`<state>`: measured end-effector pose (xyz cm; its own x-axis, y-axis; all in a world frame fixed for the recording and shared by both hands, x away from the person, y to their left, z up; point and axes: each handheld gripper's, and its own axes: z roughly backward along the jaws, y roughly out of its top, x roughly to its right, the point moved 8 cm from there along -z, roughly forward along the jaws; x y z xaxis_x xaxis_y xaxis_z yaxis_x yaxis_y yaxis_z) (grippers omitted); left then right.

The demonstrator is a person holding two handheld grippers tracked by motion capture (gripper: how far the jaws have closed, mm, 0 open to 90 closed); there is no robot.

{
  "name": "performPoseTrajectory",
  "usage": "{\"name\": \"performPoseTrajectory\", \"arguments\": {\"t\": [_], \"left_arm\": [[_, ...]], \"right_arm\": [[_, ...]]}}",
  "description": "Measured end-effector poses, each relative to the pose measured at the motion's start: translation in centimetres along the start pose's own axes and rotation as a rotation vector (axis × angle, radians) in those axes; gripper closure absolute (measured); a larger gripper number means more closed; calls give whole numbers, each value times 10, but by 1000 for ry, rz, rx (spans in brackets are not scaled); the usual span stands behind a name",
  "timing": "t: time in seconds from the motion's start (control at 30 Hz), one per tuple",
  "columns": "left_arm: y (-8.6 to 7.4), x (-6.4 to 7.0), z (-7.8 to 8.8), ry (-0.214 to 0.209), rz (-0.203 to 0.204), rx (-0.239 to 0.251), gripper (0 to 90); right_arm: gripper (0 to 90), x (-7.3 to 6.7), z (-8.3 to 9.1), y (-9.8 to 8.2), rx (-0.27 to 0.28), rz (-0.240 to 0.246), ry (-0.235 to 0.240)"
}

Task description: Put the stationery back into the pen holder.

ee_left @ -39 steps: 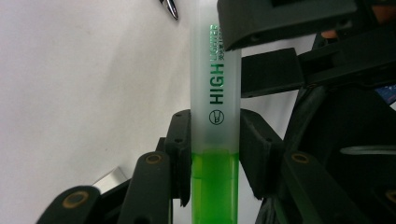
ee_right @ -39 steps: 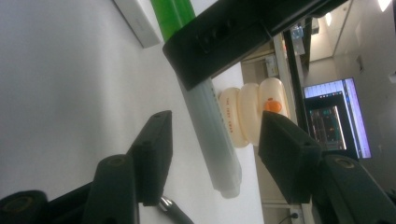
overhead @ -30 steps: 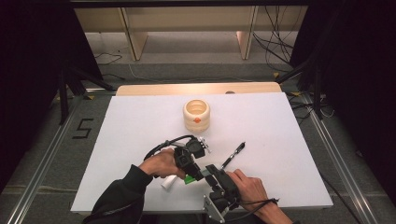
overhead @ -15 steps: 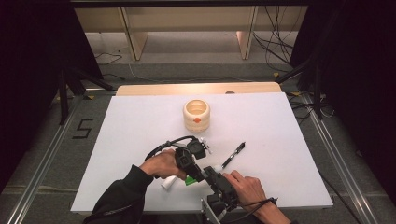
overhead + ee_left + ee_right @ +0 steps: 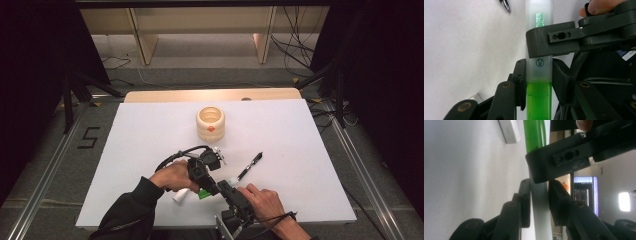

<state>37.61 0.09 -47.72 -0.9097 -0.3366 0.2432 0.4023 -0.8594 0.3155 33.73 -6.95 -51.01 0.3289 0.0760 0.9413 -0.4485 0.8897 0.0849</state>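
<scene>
White table, both jaws on highlighter

The right gripper closes its two black jaws around the frosted white barrel of the green highlighter marker (the log-free view along its own jaws shows them either side of that barrel, about touching it). The person's right hand sits slightly nearer the left gripper than a second ago.
</scene>
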Motion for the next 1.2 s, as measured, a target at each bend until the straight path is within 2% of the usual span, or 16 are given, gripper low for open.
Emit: {"name": "performPoseTrajectory", "arguments": {"t": [0.17, 0.23, 0.3, 0.33, 0.37, 0.5, 0.6, 0.7, 0.73, 0.8, 0.87, 1.0, 1.03, 1.2], "left_arm": [[-1, 0, 0, 2, -7, 0, 656], [0, 0, 2, -5, -1, 12, 644], [0, 0, 6, 9, -4, 27, 617], [0, 0, 8, 10, -2, 30, 579], [-1, 0, 11, 13, -3, 31, 537], [-7, -3, 22, 36, 8, 60, 474], [-11, -8, 27, 38, 31, 86, 427], [-16, -13, 30, 60, 52, 114, 391], [-17, -14, 31, 63, 64, 122, 378], [-23, -17, 31, 79, 72, 120, 358], [-27, -20, 32, 86, 80, 129, 334], [-33, -25, 37, 106, 98, 186, 312], [-34, -27, 38, 113, 107, 198, 308], [-37, -32, 44, 144, 119, 242, 287]], "right_arm": [[761, -2, 0, 1, 3, 32, 3], [766, -2, 1, -1, 1, 10, 3], [767, 0, 1, -1, 0, 10, 7], [767, 1, 1, -2, 4, 17, 0], [767, -1, 1, -4, -3, 4, 8], [767, -2, 1, -6, -9, 11, 12], [767, -1, 2, -9, -21, 2, 13], [767, 2, 1, -12, -9, -3, -2], [767, 2, 2, -14, -21, -14, 0], [767, 4, 3, -16, -21, 1, -16], [767, 6, 3, -19, -27, -15, -22], [767, 8, 3, -26, -42, -42, -23], [767, 9, 2, -27, -40, -35, -24], [767, 12, 1, -35, -53, -72, -25]]}}
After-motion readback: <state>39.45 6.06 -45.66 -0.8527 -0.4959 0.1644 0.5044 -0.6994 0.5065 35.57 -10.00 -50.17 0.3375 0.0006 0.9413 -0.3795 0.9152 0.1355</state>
